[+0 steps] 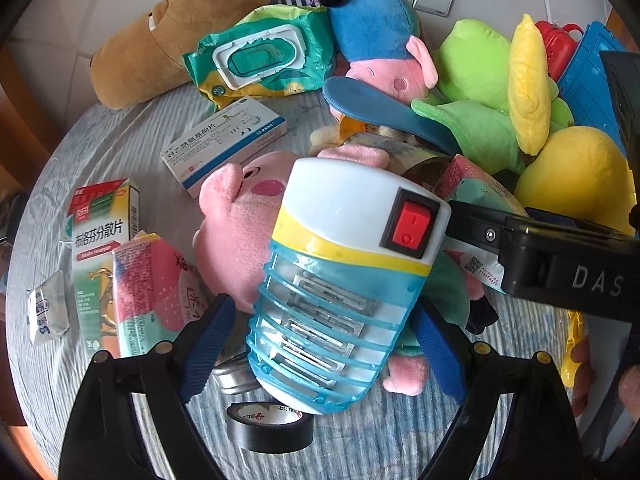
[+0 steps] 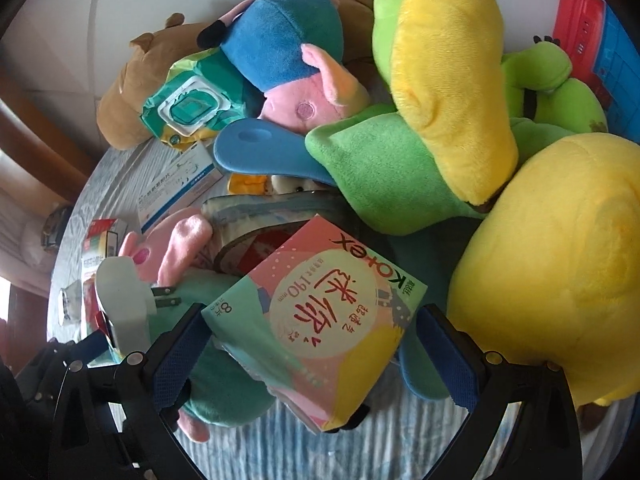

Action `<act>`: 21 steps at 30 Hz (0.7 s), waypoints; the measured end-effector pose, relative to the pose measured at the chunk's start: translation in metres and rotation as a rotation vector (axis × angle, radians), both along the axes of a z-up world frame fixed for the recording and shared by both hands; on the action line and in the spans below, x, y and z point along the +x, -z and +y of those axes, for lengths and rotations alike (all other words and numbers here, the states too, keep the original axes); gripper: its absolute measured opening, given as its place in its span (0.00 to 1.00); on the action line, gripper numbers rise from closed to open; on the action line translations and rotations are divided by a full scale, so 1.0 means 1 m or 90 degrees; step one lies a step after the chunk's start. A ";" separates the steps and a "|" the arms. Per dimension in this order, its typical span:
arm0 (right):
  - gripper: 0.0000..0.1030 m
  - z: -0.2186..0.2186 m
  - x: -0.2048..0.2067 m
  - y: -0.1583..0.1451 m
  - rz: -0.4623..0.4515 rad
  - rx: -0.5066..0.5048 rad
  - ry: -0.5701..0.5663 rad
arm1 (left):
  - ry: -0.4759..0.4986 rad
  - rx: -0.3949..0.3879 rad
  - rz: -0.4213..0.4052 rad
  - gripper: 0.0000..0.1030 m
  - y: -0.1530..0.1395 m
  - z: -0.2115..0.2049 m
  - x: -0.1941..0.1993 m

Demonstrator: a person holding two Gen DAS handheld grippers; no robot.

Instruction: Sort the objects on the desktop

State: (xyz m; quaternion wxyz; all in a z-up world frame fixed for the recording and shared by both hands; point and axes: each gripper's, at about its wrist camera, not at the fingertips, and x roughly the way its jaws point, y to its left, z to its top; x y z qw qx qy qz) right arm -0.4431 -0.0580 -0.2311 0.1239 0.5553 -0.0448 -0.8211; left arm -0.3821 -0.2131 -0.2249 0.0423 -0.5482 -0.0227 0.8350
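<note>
In the left wrist view my left gripper [image 1: 320, 344] is shut on a blue, white and yellow plug-in insect lamp [image 1: 344, 272] with a red switch, held above a pink pig plush [image 1: 236, 236]. In the right wrist view my right gripper [image 2: 312, 356] is shut on a pink, teal and yellow Kotex pack [image 2: 320, 332]. The lamp's white back and plug prongs show at the left there [image 2: 124, 300]. The right gripper's black body shows at the right of the left wrist view [image 1: 552, 260].
Medicine boxes [image 1: 224, 144] [image 1: 104, 264], a wet-wipes pack [image 1: 260, 60], black tape roll [image 1: 270, 426] and a small sachet [image 1: 48, 308] lie on the grey cloth [image 1: 120, 148]. Brown [image 1: 160, 40], blue-pink [image 1: 380, 40], green [image 2: 384, 168] and yellow [image 2: 560, 264] plush toys crowd the back and right.
</note>
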 end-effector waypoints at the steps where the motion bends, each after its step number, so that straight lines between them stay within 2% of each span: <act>1: 1.00 -0.001 0.001 0.001 0.002 0.006 -0.007 | 0.002 0.013 -0.002 0.79 0.000 -0.001 0.000; 2: 0.98 -0.001 0.003 0.001 0.003 0.011 -0.013 | 0.006 0.033 -0.004 0.68 -0.001 -0.003 0.001; 3: 0.94 -0.002 0.004 0.002 0.005 0.017 -0.020 | 0.006 0.039 -0.004 0.67 -0.002 -0.003 0.002; 6: 0.86 0.000 0.014 -0.002 0.012 0.025 -0.029 | 0.001 0.012 0.014 0.66 -0.009 -0.002 0.008; 10: 0.84 0.007 0.030 -0.010 0.021 0.029 -0.034 | -0.009 -0.036 0.045 0.66 -0.026 -0.001 0.021; 15: 0.83 0.018 0.053 -0.025 0.036 0.024 -0.036 | -0.018 -0.047 0.066 0.65 -0.047 -0.001 0.042; 16: 0.83 0.021 0.058 -0.030 0.042 0.022 -0.036 | -0.019 -0.045 0.070 0.62 -0.051 -0.001 0.047; 17: 0.83 0.023 0.065 -0.037 0.050 0.021 -0.036 | -0.019 -0.044 0.072 0.44 -0.055 -0.001 0.051; 18: 0.83 0.026 0.071 -0.043 0.056 0.020 -0.037 | -0.019 -0.040 0.070 0.35 -0.059 0.000 0.056; 19: 0.83 0.029 0.076 -0.049 0.062 0.019 -0.038 | -0.021 -0.037 0.069 0.31 -0.063 0.001 0.061; 21: 0.83 0.033 0.088 -0.060 0.075 0.018 -0.041 | -0.024 -0.042 0.071 0.31 -0.070 0.005 0.072</act>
